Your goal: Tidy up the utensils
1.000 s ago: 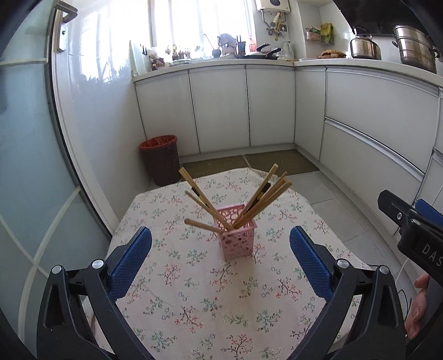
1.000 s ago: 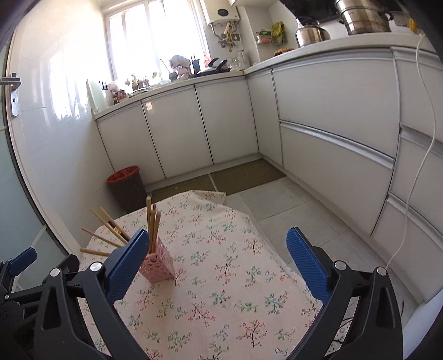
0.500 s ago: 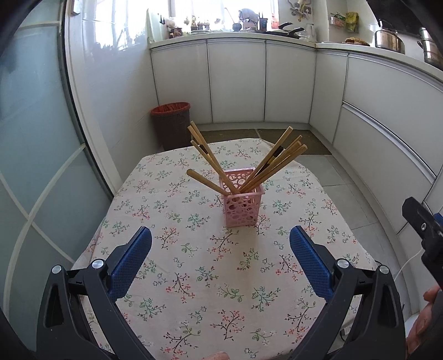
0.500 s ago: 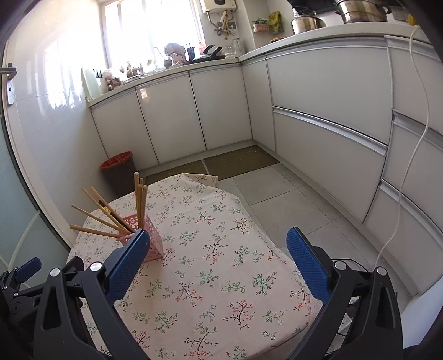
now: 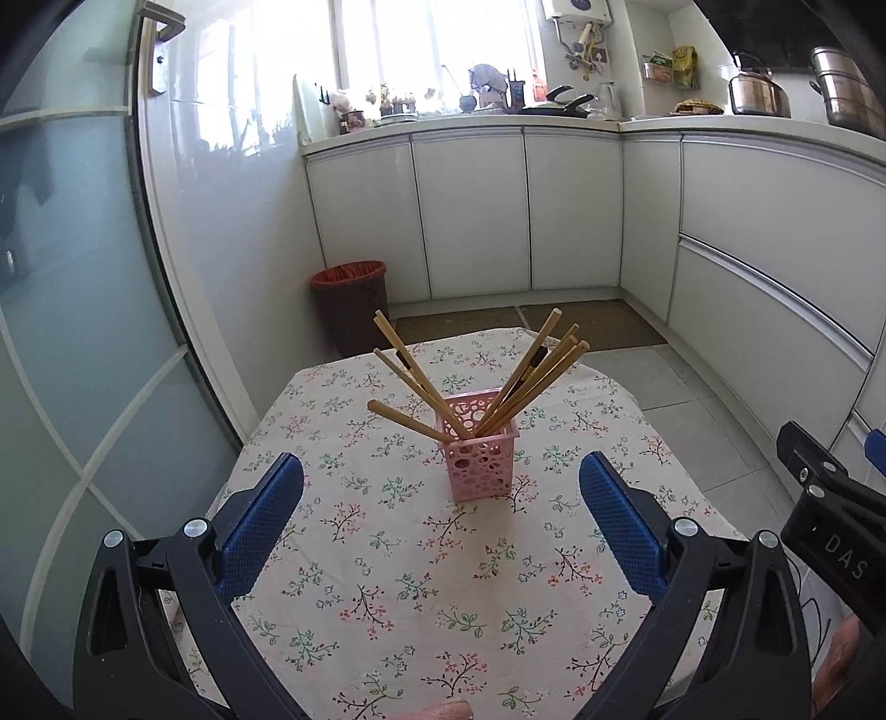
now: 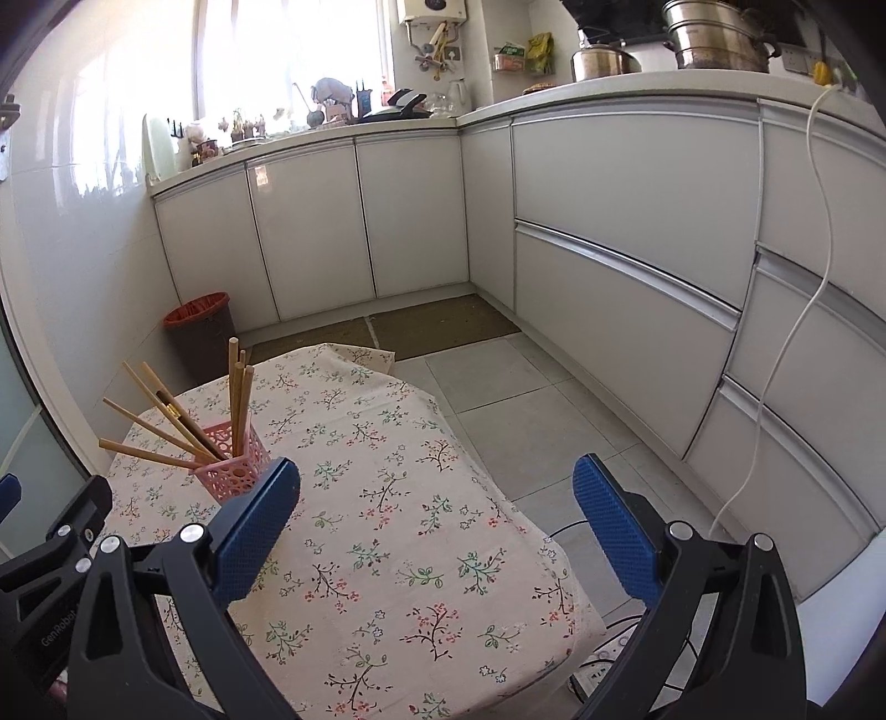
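Both the left gripper (image 5: 440, 504) and right gripper (image 6: 434, 507) hang empty with fingers wide apart over the floral tablecloth (image 5: 387, 559), the pink basket (image 5: 480, 462) of chopsticks (image 5: 520, 385) standing at 12 o'clock beyond the left one.

chopsticks (image 5: 531, 382) in basket (image 5: 480, 462), on table (image 5: 387, 554)

Wooden chopsticks (image 5: 515, 382), perforated plastic holder (image 5: 480, 459), floral cloth tablecloth (image 5: 421, 581)

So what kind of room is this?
Most likely a home kitchen: white cabinets under a counter, a steel kettle and big steel pot, and wooden chopsticks in a pink basket.
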Demonstrator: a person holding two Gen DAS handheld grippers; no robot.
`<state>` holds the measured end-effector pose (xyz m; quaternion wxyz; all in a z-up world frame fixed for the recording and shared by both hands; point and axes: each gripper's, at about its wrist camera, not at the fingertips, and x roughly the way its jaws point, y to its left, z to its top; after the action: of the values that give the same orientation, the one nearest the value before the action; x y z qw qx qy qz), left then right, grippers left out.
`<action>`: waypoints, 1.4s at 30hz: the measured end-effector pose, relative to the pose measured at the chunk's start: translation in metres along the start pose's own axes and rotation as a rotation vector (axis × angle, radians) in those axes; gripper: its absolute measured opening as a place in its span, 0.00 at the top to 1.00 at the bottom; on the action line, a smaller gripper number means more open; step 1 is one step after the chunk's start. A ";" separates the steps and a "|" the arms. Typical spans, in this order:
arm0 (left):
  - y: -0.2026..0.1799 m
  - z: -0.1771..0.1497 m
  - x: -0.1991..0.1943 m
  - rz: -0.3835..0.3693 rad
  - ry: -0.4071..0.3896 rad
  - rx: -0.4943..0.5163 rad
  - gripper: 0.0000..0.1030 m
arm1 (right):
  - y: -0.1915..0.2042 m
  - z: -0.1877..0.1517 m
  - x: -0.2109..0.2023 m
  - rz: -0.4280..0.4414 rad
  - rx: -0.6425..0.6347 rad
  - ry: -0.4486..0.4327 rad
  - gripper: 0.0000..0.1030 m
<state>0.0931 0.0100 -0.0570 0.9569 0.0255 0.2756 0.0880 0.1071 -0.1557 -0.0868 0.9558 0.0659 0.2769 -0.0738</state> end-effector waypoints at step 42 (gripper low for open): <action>0.014 0.012 -0.018 -0.046 -0.026 -0.071 0.07 | 0.008 0.001 -0.018 -0.031 -0.017 -0.018 0.07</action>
<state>0.0821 0.0202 -0.0355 0.9625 -0.0139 0.2602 0.0753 0.0943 -0.1463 -0.0755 0.9575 0.0526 0.2701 -0.0869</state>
